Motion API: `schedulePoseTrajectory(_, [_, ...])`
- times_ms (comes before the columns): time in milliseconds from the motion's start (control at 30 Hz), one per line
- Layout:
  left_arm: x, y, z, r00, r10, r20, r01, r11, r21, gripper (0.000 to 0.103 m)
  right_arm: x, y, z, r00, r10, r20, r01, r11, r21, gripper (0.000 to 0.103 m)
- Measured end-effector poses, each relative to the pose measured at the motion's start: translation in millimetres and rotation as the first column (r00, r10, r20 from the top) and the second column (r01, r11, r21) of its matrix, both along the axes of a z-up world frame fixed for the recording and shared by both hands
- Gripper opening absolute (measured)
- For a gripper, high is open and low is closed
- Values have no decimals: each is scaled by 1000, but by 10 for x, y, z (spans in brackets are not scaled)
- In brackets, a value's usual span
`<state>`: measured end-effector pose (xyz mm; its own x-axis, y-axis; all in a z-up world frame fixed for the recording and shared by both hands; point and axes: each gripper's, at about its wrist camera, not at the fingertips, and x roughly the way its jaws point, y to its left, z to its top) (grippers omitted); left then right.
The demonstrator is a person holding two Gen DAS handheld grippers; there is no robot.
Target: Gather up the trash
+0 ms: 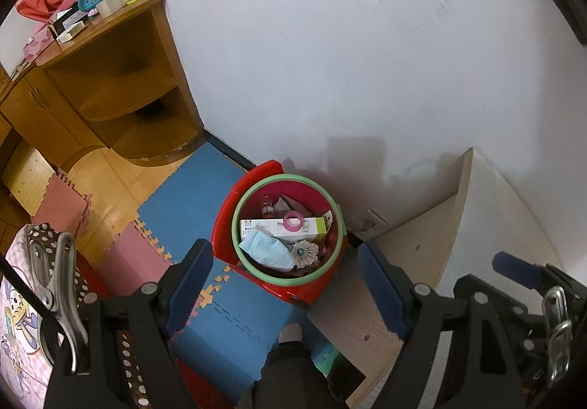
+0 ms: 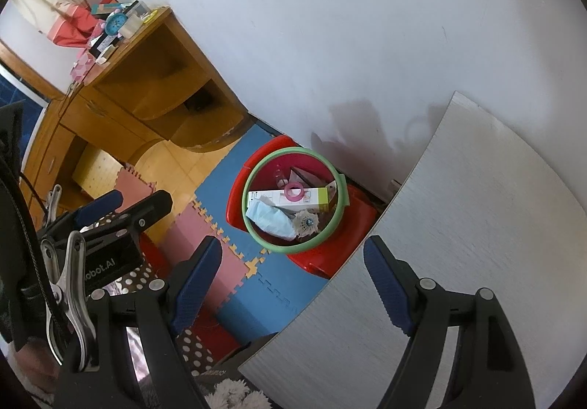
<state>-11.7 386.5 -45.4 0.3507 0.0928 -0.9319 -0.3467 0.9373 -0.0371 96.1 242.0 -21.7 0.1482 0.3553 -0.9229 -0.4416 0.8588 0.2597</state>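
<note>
A red bin with a green rim (image 1: 256,189) (image 2: 273,152) stands on a red stool by the wall. Inside lie a white and green carton (image 1: 282,226) (image 2: 290,198), a pink tape ring (image 1: 293,219) (image 2: 294,191), a light blue face mask (image 1: 268,249) (image 2: 269,218) and a white shuttlecock (image 1: 305,252) (image 2: 306,223). My left gripper (image 1: 286,289) hangs open above the bin's near side with nothing between its fingers. Over the table edge, nearer than the bin, my right gripper (image 2: 293,284) is also open and holds nothing. The left gripper also shows in the right wrist view (image 2: 124,203), at the left.
A pale tabletop (image 2: 458,244) (image 1: 422,244) fills the right side. Blue and pink foam mats (image 1: 190,189) (image 2: 234,167) cover the floor. A wooden corner shelf (image 1: 121,86) (image 2: 154,79) with clutter on top stands at the left. A person's foot (image 1: 291,332) is below the bin.
</note>
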Motion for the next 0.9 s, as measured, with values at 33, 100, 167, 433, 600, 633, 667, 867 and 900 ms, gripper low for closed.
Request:
schedulePoseTrajectory(33, [-1,4,7,1000,-1,-2,1,1000,1,85,3,0,-2,1000,1,-1,-1,1000,-1,81])
schedulePoseTrajectory(100, [-15,9,4,1000,-4,-6,4,1000,3,85,5,-1,-2,1000,0,-1,0,1000,0,81])
schedulePoseTrajectory(167, [-17,5,-1,1000,-5,-8,5,1000,4,85,-1,-7,-4,1000,1,-1,-1,1000,0,81])
schedulePoseTrajectory(433, [-44,-5,-3,1000,2,-8,-2,1000,10,85,-77,3,3,1000,0,-2,0,1000,0,81])
schedulePoseTrajectory(600, [-59,4,5,1000,-1,-11,1,1000,13,85,-75,5,4,1000,-1,-1,1,1000,3,81])
schedulePoseTrajectory(633, [-67,6,8,1000,-2,-10,2,1000,14,85,-80,6,5,1000,-2,-2,2,1000,4,81])
schedulePoseTrajectory(667, [-66,5,7,1000,-2,-11,2,1000,13,85,-93,9,2,1000,-3,-3,3,1000,3,81])
schedulePoseTrajectory(867, [-68,-2,5,1000,-4,-12,4,1000,11,85,-78,-9,9,1000,-5,2,5,1000,3,81])
schedulePoseTrajectory(900, [-68,0,5,1000,-4,-12,4,1000,4,85,-67,-6,10,1000,-5,2,5,1000,3,81])
